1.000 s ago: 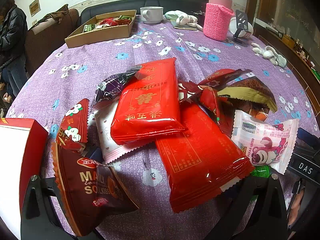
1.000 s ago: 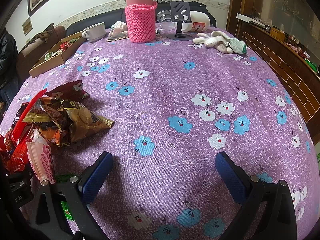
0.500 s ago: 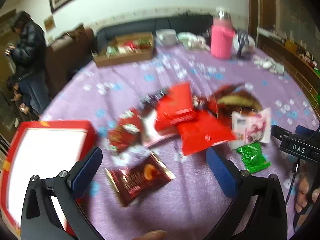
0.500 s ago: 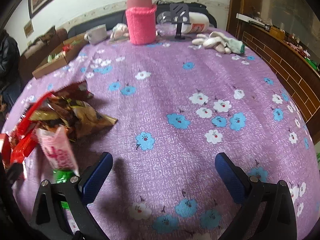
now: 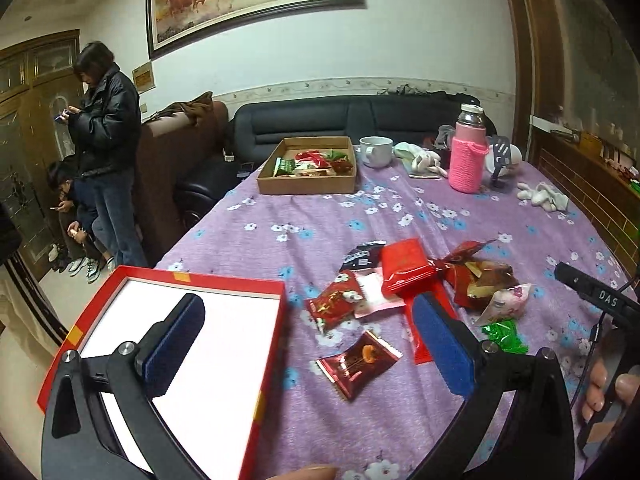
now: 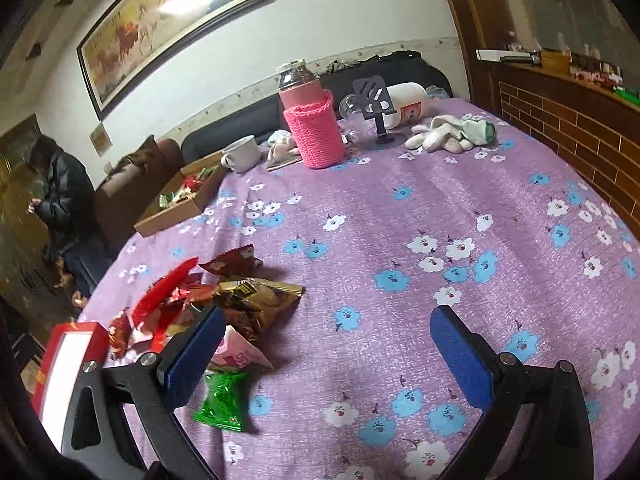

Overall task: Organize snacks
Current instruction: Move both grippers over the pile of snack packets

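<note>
A pile of snack packets lies on the purple flowered tablecloth. A dark red chocolate packet lies alone in front of it, and a green packet lies to the right. A red box with a white inside sits at the table's near left. My left gripper is open and empty, raised above the box edge and the packets. My right gripper is open and empty, right of the pile, with the green packet by its left finger.
A cardboard tray of snacks stands at the far side, with a white mug, a pink knit-covered flask, a phone stand and white gloves. Two people are left of the table.
My left gripper has let go of the dark red chocolate packet, which now lies on the cloth, and has pulled up and back. My right gripper has risen and tilted up.
</note>
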Available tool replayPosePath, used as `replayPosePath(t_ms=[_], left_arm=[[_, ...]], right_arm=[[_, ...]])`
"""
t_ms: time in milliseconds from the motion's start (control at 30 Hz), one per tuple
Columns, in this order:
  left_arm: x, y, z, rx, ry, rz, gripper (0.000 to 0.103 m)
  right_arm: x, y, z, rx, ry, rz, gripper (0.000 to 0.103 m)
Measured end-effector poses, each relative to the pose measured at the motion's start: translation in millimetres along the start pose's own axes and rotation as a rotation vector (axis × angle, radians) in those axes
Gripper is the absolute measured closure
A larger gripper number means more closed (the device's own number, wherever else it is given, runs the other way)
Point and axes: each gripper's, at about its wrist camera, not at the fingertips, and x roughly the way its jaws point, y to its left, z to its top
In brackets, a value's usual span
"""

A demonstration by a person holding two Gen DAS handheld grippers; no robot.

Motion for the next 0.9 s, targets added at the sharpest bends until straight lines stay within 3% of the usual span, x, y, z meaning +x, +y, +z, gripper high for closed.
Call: replayPosePath(t_ms=[667, 900], left_arm=[[19, 3, -7, 0.021, 0.07, -0.018, 0.0], [35, 20, -18, 0.046, 0.153, -0.059, 0.0]], right_arm=[[-4, 13, -2, -0.063, -0.029, 0.017, 0.0], [-1, 22, -1, -0.051, 0.026, 0.096, 0.0]])
